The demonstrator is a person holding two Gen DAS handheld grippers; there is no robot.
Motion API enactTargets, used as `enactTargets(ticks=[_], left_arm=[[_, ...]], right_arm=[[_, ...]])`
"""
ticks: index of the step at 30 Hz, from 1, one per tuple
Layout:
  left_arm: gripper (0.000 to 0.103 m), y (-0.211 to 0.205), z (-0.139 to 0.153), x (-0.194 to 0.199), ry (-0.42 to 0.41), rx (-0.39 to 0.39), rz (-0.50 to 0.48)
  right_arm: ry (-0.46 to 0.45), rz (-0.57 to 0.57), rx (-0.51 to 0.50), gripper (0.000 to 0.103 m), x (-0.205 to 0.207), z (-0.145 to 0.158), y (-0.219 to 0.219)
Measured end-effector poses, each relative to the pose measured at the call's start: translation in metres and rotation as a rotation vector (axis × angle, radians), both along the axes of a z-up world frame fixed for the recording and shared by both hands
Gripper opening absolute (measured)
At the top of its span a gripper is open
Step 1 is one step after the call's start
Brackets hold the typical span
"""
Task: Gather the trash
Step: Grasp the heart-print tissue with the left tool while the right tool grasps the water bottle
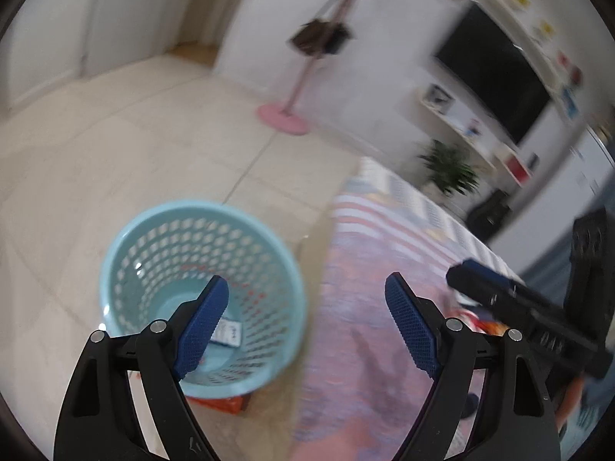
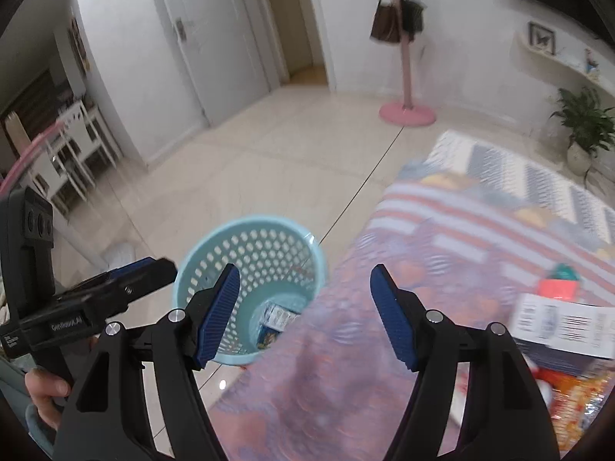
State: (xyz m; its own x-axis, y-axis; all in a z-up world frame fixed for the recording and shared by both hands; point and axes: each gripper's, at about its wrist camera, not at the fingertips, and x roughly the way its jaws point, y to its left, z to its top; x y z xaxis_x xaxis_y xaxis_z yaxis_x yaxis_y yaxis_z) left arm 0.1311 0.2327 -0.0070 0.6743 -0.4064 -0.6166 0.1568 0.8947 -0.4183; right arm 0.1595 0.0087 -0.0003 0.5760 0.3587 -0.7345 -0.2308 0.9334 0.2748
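Where fingers (image 1: pixel 215 326) gape: basket (image 1: pixel 161 238) (box inside)

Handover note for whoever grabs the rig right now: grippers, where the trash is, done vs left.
Left gripper: open, holding nothing, above the blue basket's edge.
Right gripper: open, holding nothing, between basket and rug.
Blue basket: upright on the tile floor by the rug's edge. A small printed carton lies at its bottom.
Done: at least that one piece is binned.
Left: on the rug to the right, a white printed box, a red item and an orange snack wrapper. An orange packet also shows on the floor at the basket's base.
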Motion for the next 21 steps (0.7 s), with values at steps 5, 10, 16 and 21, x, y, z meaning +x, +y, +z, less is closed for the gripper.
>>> enactTargets(ticks=[5, 10, 16, 21], left_arm=[[0.087, -0.046, 0.005, -0.035, -0.005, -0.079, -0.122], [0.087, -0.095, -0.011, -0.078, 0.029, -0.054, -0.219], [0.087, -0.135, -0.037, -0.109, 0.101, 0.021, -0.271], [0.087, -0.161, -0.049, -0.127, 0.108, 0.125, -0.316]], right_arm=[[-0.081, -0.076, -0.031, 0.067, -0.052, 0.026, -0.069], [-0.097, -0.16, -0.047, 0.067, -0.1, 0.028, -0.13], [-0.066, -0.204, -0.009, 0.067, -0.141, 0.008, -0.18], [-0.018, -0.174, -0.002, 0.067, -0.154, -0.016, -0.192]])
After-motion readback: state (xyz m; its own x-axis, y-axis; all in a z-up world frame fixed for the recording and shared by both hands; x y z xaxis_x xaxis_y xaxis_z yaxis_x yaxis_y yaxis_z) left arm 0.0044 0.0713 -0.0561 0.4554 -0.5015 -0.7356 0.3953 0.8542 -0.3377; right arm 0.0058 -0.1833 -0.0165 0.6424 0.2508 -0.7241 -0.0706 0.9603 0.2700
